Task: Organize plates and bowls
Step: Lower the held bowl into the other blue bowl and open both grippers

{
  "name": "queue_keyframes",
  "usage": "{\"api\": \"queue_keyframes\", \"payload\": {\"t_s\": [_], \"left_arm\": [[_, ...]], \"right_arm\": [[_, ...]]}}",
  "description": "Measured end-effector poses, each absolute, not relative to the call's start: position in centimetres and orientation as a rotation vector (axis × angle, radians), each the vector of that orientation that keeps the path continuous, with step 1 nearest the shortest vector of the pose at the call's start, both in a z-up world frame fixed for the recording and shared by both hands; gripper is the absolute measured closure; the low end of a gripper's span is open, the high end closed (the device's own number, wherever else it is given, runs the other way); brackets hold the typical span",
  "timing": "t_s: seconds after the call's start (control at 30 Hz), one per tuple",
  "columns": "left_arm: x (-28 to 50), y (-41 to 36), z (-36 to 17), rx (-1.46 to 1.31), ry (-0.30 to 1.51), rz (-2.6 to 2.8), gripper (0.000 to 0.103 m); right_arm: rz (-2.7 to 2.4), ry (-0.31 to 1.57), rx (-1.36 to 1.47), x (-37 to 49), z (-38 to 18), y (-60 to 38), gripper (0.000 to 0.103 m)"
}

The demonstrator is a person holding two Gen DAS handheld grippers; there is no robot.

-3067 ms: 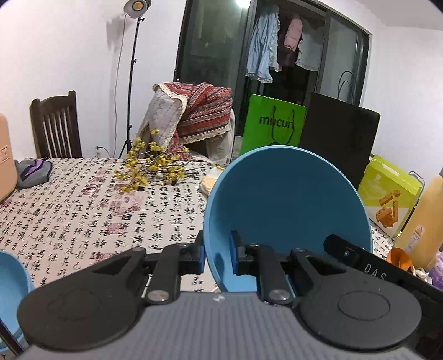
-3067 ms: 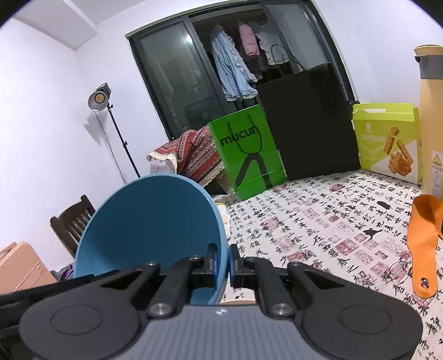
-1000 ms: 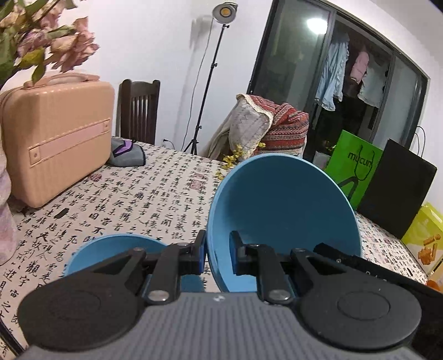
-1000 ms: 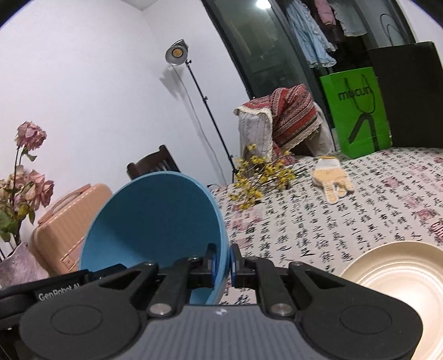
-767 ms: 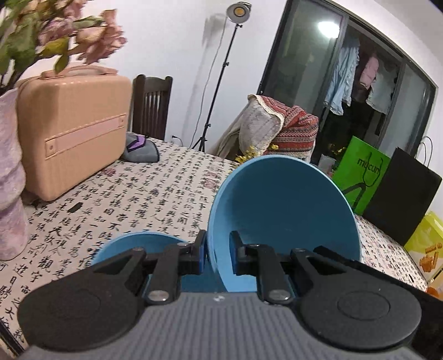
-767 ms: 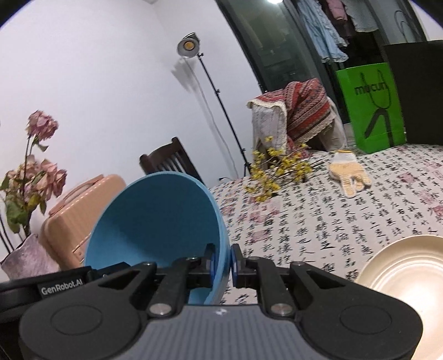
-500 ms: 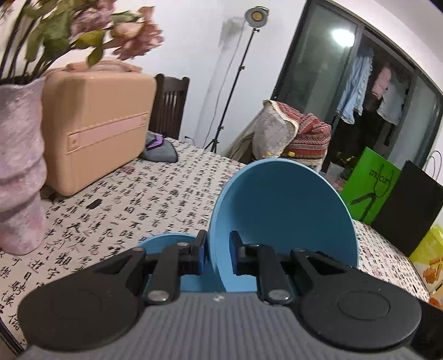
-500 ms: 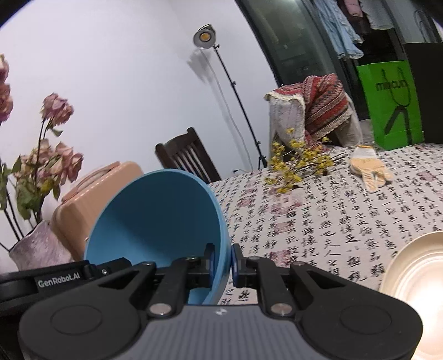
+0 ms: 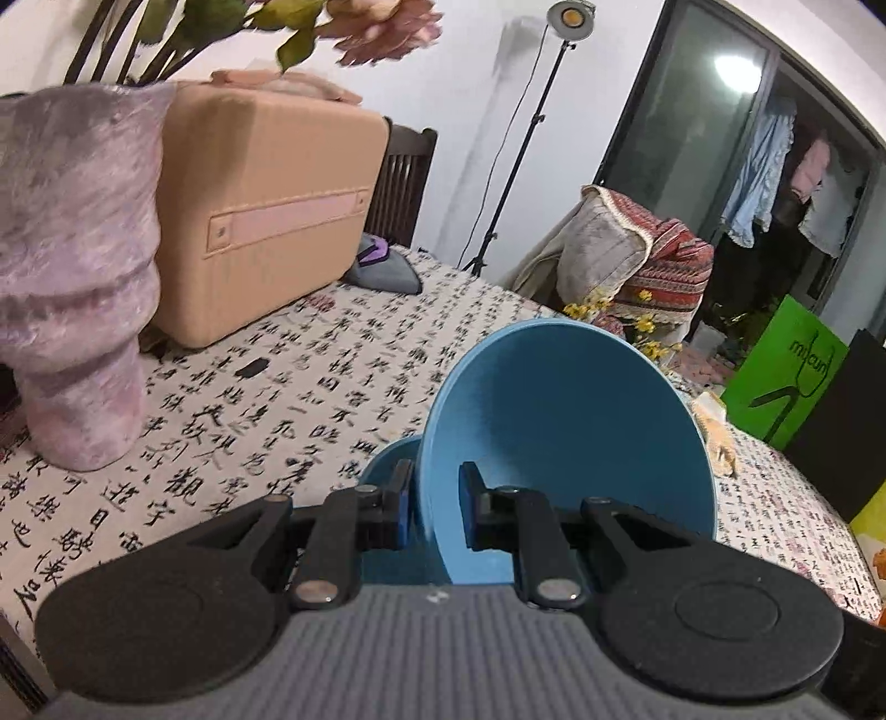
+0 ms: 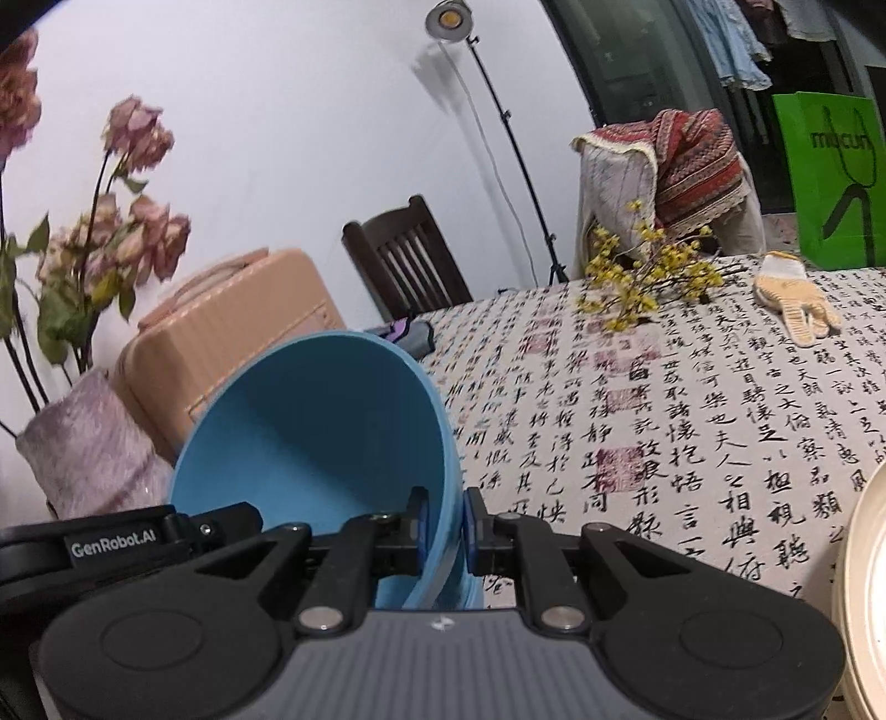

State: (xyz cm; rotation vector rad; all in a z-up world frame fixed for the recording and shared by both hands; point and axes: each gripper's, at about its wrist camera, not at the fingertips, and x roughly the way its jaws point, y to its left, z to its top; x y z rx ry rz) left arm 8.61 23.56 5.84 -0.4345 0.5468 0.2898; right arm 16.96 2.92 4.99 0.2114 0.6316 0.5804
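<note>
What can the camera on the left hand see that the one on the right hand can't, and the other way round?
Only the left view shows a second blue bowl on the table, just below and behind the held one, and a black bag.

Only the right view shows the rim of a cream plate, a glove, and the whole flower stems in the vase.

Both show the held blue bowl, tilted and pinched at opposite rims by the left tongs and right tongs, plus the peach case, green bag and lamp stand.
</note>
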Motion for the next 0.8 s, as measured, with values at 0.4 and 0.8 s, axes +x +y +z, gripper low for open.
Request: {"api": "queue_keyframes", "payload": {"t_s": [0.4, 0.8], "left_arm": [[8.7, 24.6, 4.1, -0.463, 0.608, 0.283, 0.087], [8.6, 24.3, 4.6, -0.441, 0.584, 0.278, 0.071]], "right_arm": [[0.589, 0.613, 0.083, 16.6, 4.0, 4.9, 0.088], [0.583, 0.577, 0.047, 16.5, 4.2, 4.9, 0.084]]}}
